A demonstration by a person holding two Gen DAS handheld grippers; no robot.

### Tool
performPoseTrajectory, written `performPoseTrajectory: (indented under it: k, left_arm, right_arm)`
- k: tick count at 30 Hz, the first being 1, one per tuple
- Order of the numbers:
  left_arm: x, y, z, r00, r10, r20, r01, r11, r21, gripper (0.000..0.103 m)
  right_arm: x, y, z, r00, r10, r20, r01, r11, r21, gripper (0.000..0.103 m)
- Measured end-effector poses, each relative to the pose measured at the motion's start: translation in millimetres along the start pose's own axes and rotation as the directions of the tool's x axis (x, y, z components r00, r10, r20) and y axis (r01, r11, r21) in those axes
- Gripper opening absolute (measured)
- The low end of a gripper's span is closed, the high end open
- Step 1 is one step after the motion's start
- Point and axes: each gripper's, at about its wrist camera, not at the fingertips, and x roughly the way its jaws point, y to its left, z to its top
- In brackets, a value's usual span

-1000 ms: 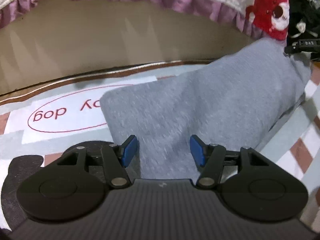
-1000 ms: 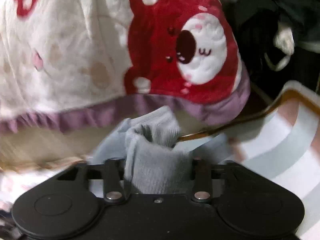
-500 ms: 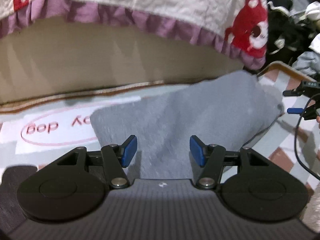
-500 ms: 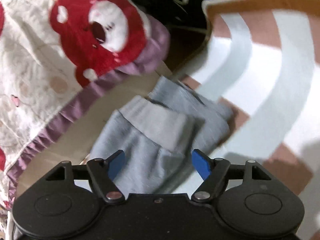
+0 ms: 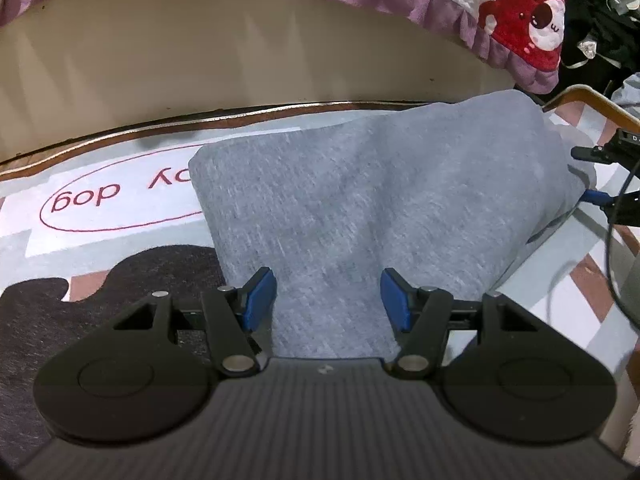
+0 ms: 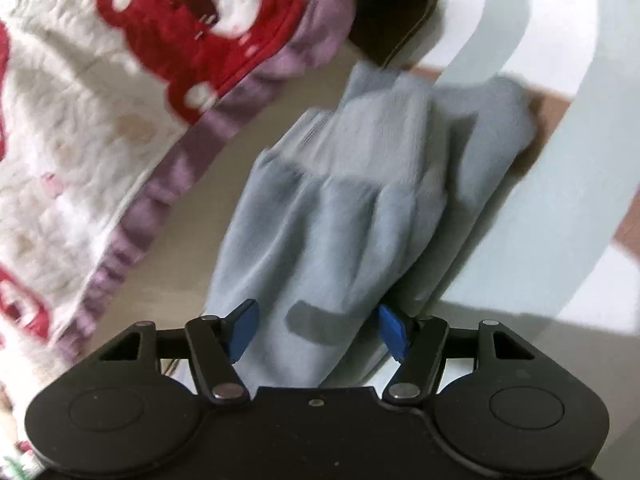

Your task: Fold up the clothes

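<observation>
A grey knit garment point(image 5: 380, 200) lies folded on a printed rug point(image 5: 120, 200) in front of a bed. My left gripper point(image 5: 328, 300) hovers over its near end, blue pads apart, and the cloth spreads wider than the gap beneath them. My right gripper point(image 5: 596, 176) shows at the garment's far right end. In the right wrist view, the right gripper point(image 6: 318, 330) stands over the garment point(image 6: 360, 200) near its ribbed cuff. Its jaws are closing, with cloth lying between the pads but not pinched.
A white bedspread with red bears and a purple frill point(image 5: 520, 28) hangs over the beige bed base point(image 5: 200, 60) behind the rug. A dark heap of clothes point(image 5: 600, 20) sits at the far right. A black cable point(image 5: 612, 260) trails beside the garment.
The right gripper let go of the bunched grey cloth, rolled and sank toward the rug. The garment's raised right end dropped and now lies flat. The left gripper barely shifted.
</observation>
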Motion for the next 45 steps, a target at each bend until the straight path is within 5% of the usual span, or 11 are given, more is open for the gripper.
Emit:
performPoseTrajectory:
  k: [15, 20, 22, 26, 29, 32, 35, 36, 40, 44, 45]
  left_arm:
    - [5.1, 6.1, 8.8, 1.000, -0.016, -0.024, 0.014, 0.997, -0.075, 0.061]
    - [4.7, 1.9, 7.7, 1.000, -0.004, -0.013, 0.003, 0.999, -0.050, 0.063]
    - [-0.2, 0.5, 10.6, 1.000, 0.004, 0.010, -0.003, 0.999, -0.044, 0.063]
    - [-19.6, -3.1, 19.8, 0.992, -0.035, 0.119, 0.039, 0.999, -0.029, 0.061]
    - [-17.4, -14.4, 24.6, 0.992, -0.074, 0.107, 0.075, 0.997, -0.002, 0.061]
    - [2.6, -28.4, 18.4, 0.996, -0.078, 0.039, 0.077, 0.997, 0.033, 0.063]
    - [16.5, -43.8, 13.5, 1.000, -0.022, 0.002, 0.021, 0.993, 0.119, 0.063]
    - [17.8, -48.1, 13.6, 1.000, -0.006, 0.000, 0.006, 0.989, 0.148, 0.063]
    - [16.3, -37.1, 17.6, 1.000, -0.024, -0.021, 0.025, 0.996, 0.087, 0.064]
    - [6.1, -27.7, 15.0, 0.999, -0.036, 0.025, 0.035, 0.999, 0.039, 0.063]
    - [5.9, -27.4, 13.2, 0.999, -0.030, 0.029, 0.028, 0.998, 0.053, 0.064]
  right_arm:
    - [-3.2, -26.7, 47.0, 0.992, -0.017, 0.122, 0.027, 0.997, -0.078, 0.070]
    - [33.1, -21.2, 52.6, 1.000, -0.005, 0.004, 0.005, 0.985, -0.173, 0.071]
    - [35.6, -2.1, 53.4, 1.000, 0.025, 0.001, -0.023, 0.943, -0.333, 0.028]
    - [-3.0, 56.7, 75.8, 0.993, 0.081, 0.083, -0.019, 0.819, -0.573, 0.020]
    - [-28.1, 75.3, 81.3, 0.981, 0.060, 0.186, 0.080, 0.741, -0.666, 0.020]
    - [-10.3, 36.8, 94.5, 0.971, -0.110, 0.212, 0.211, 0.812, -0.544, 0.022]
    - [24.2, -4.6, 86.8, 0.945, -0.280, 0.168, 0.326, 0.774, -0.543, 0.038]
    - [21.9, -9.0, 85.0, 0.941, -0.285, 0.185, 0.339, 0.782, -0.523, 0.050]
    - [-9.1, -5.6, 85.0, 0.912, -0.323, 0.251, 0.397, 0.848, -0.351, 0.056]
    - [-35.2, 33.8, 61.9, 0.911, -0.230, 0.343, 0.369, 0.827, -0.425, 0.059]
    - [-35.6, 46.4, 54.4, 0.926, -0.182, 0.329, 0.331, 0.812, -0.481, 0.059]
